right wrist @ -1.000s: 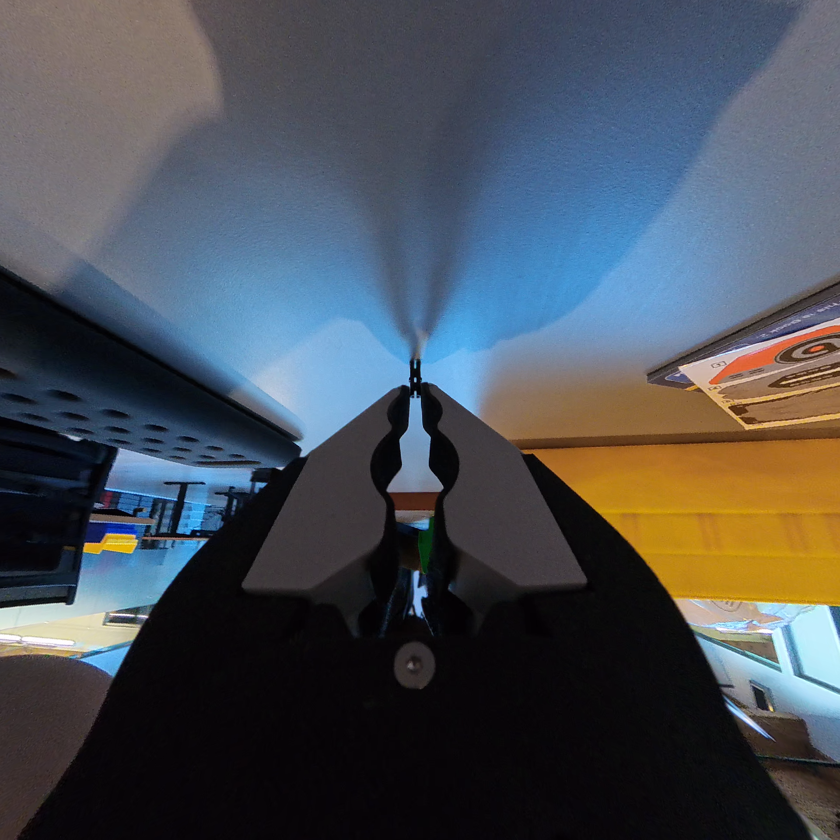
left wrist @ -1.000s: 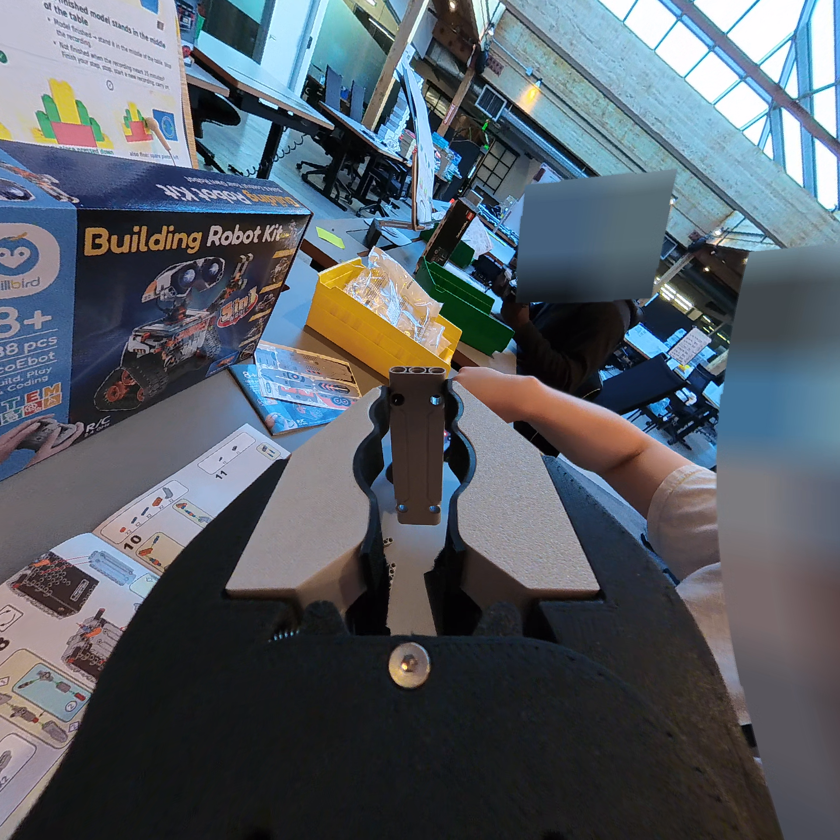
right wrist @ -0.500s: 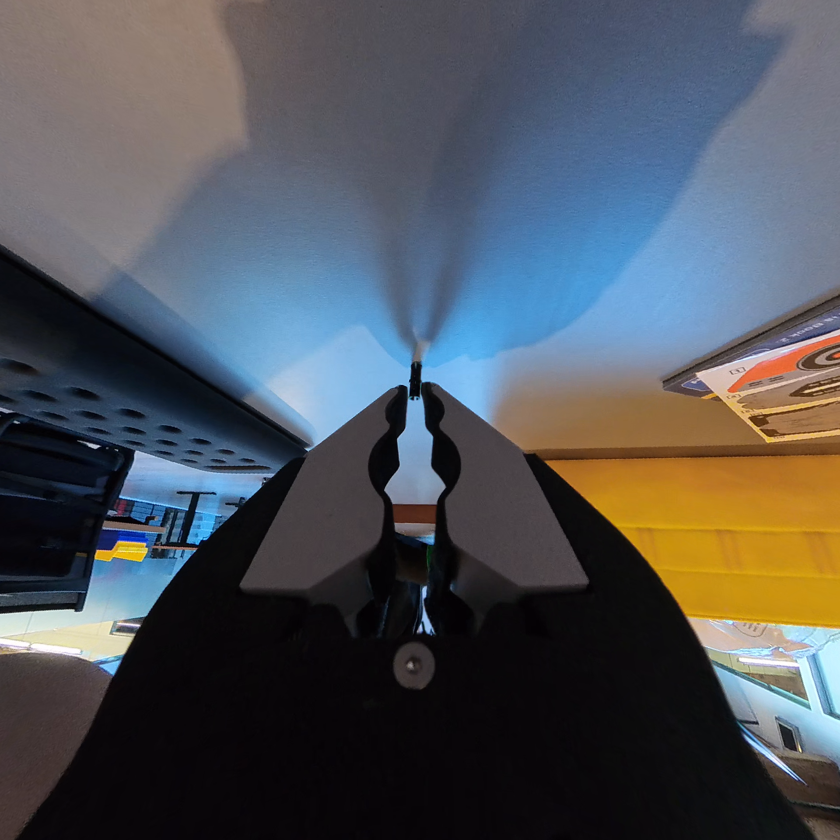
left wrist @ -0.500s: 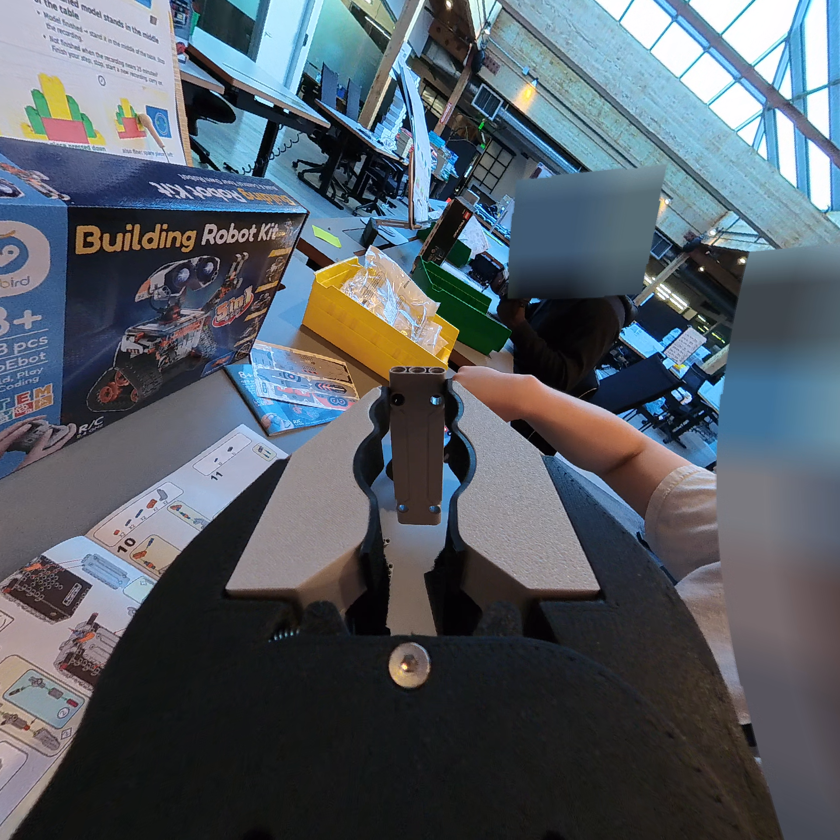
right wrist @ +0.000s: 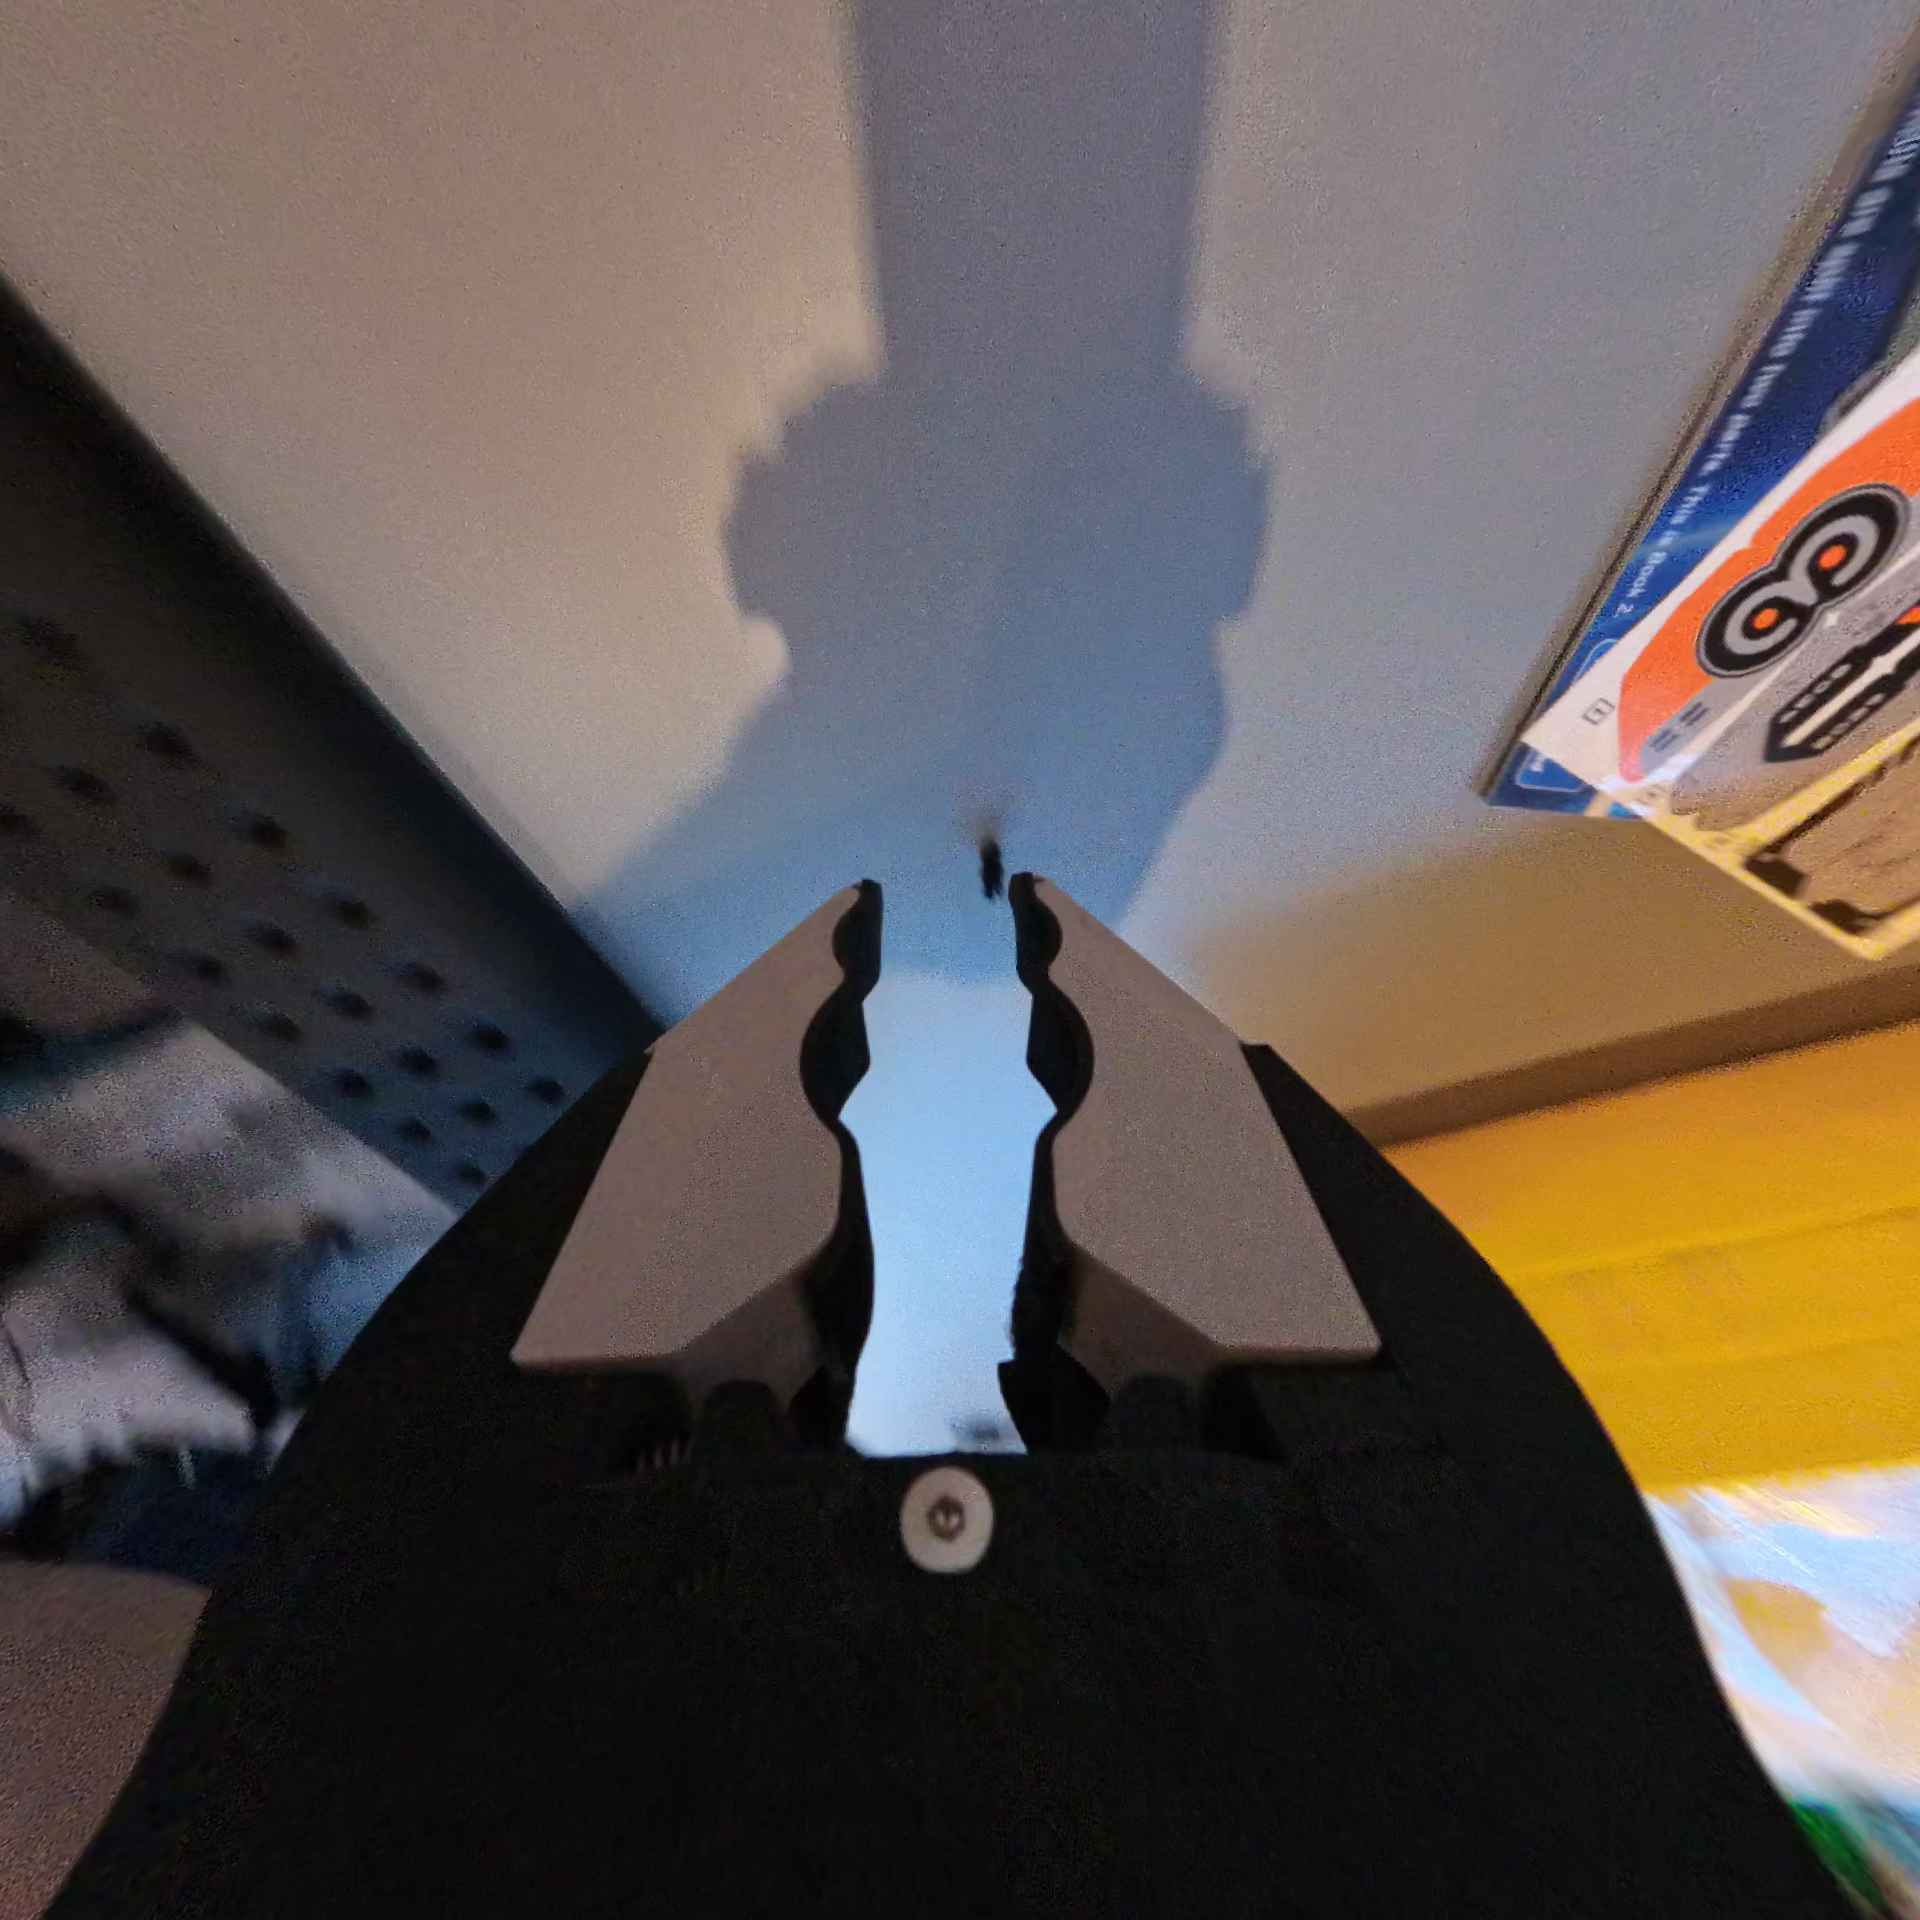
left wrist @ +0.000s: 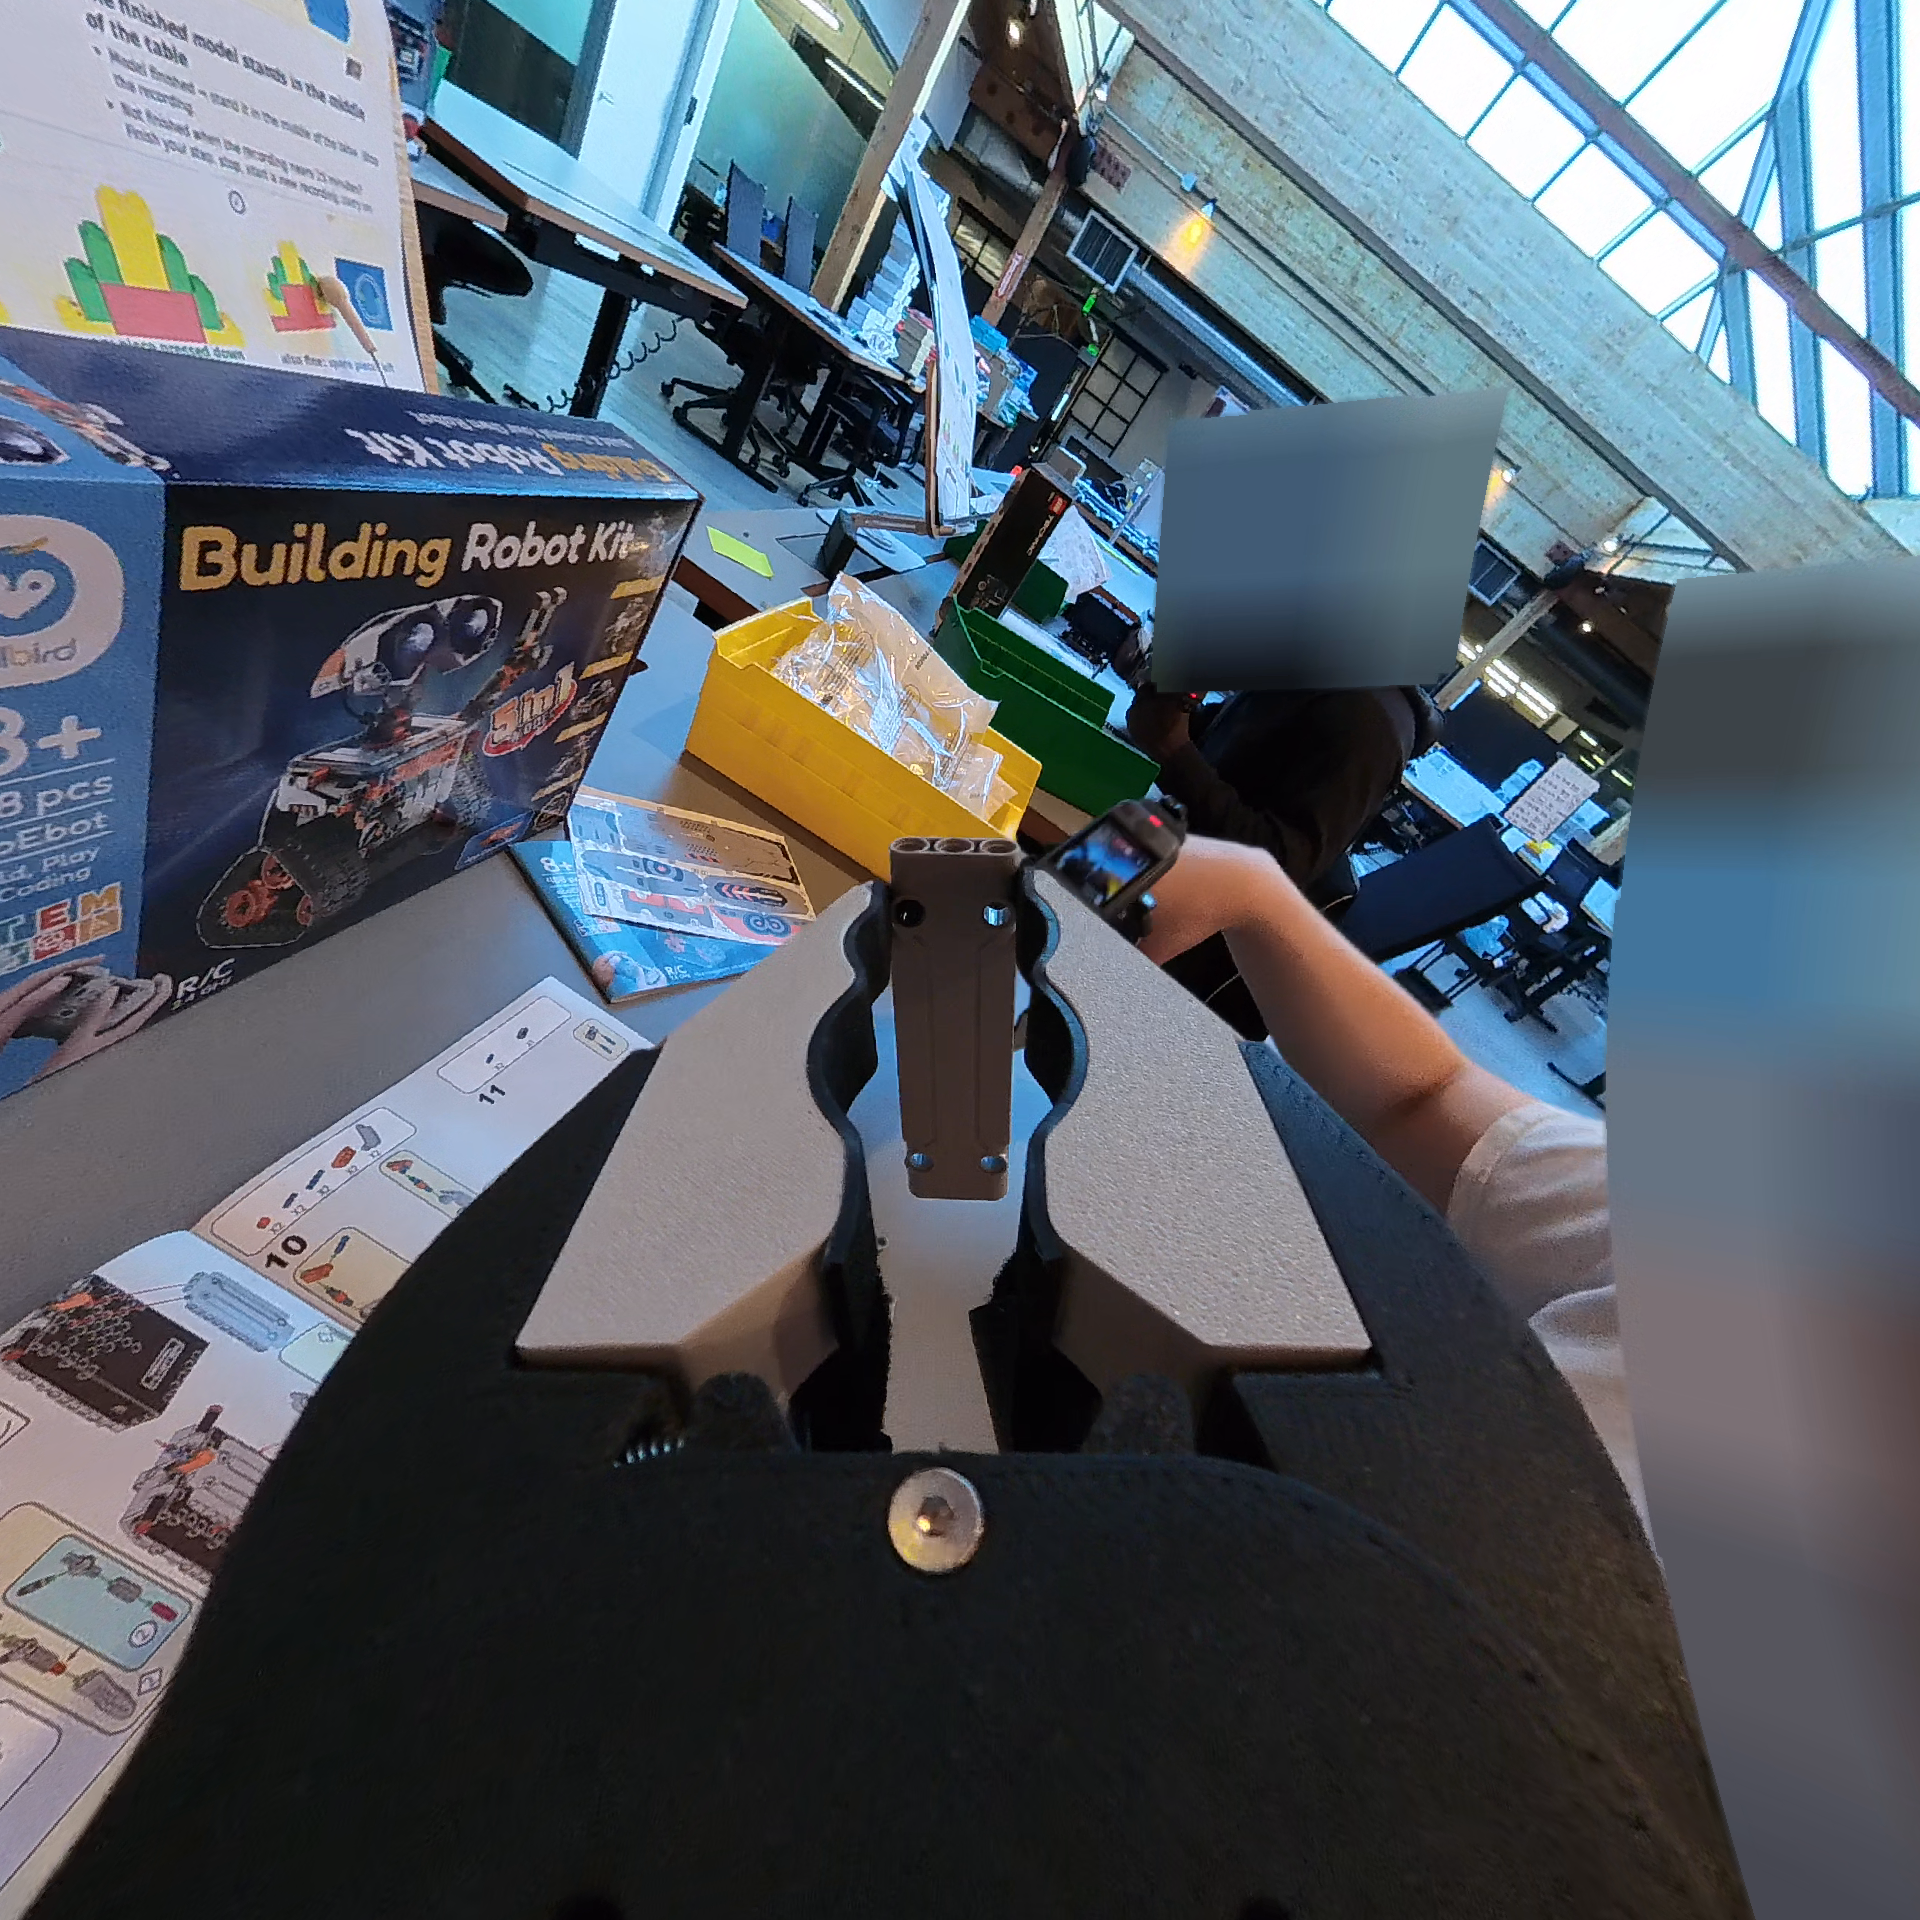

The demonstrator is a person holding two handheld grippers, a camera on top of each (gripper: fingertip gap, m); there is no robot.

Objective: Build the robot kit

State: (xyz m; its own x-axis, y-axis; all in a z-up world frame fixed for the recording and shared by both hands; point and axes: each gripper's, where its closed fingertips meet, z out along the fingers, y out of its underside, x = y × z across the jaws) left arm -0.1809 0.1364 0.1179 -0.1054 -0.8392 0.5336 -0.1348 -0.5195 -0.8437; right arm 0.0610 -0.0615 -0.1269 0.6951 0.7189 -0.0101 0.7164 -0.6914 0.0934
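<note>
My left gripper is shut on a long grey-brown building block with three holes in its end, and holds it upright above the grey table. My right gripper is open and points down at the table. A tiny black pin sits just off its right fingertip, blurred, apart from the left one. In the left wrist view a person's hand holds a black device with a small screen just right of the block.
A blue robot kit box, an open instruction booklet, a small blue booklet with a sticker sheet, a yellow bin with plastic bags, a green bin. The right view shows a black perforated plate, the yellow bin and the booklet. The tips of one gripper are about 40 cm away from the tips of the other. My left tips are about 45 cm from the black perforated plate, my right tips only 15 cm.
My right gripper has opened and drawn back from the table; the black pin is out of its jaws. The device in the person's hand has come into the left view. The left gripper holds still.
</note>
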